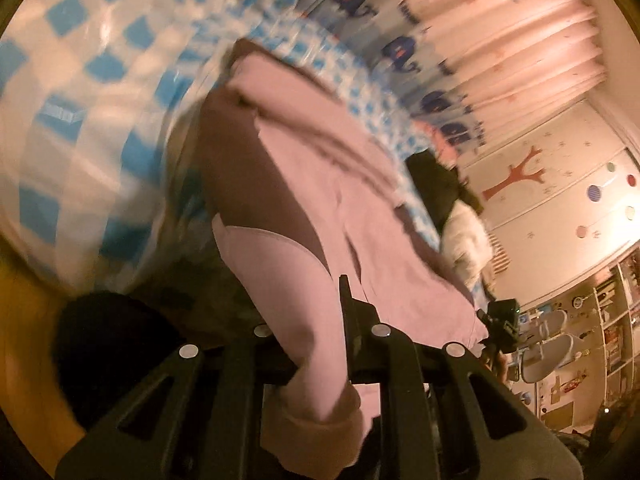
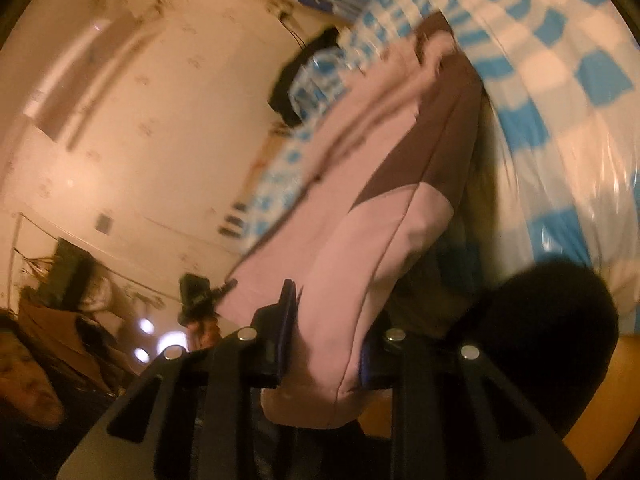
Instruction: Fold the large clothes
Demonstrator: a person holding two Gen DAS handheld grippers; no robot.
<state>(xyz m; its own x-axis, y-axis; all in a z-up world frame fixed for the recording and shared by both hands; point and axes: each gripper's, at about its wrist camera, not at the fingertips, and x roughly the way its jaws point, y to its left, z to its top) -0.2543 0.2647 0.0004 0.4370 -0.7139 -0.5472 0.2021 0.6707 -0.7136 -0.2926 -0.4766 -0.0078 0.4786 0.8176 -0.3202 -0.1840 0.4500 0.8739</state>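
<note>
Plainly, surface: your garment lies over a bed covered in a blue-and-white checked sheet point(image 1: 80, 92), glossy and blurred in both views.
Garment: the pink and brown garment point(image 1: 304, 200) stretches from both grippers away across the bed, its far end bunched near the middle of the sheet.
Left gripper: your left gripper point(image 1: 320, 344) is clenched on a pink cuffed end of the garment, cloth pinched between its fingers.
Right gripper: your right gripper point(image 2: 328, 344) is grasping the other pink end point(image 2: 340, 280), the fabric squeezed between the jaws and hanging out below them.
Far side of bed: a patterned pillow or cover with dark blue shapes point(image 1: 404, 52) sits beyond the sheet, with a dark piece of clothing point(image 1: 432, 184) at the bed's right edge.
Room: pink curtains point(image 1: 520, 40) hang far right; a white wardrobe with a red tree motif point(image 1: 516, 176) stands beside them; cluttered shelves point(image 1: 608, 320) fill the near right.
Near edge: a yellow-orange surface point(image 2: 592, 420) shows below the bed.
</note>
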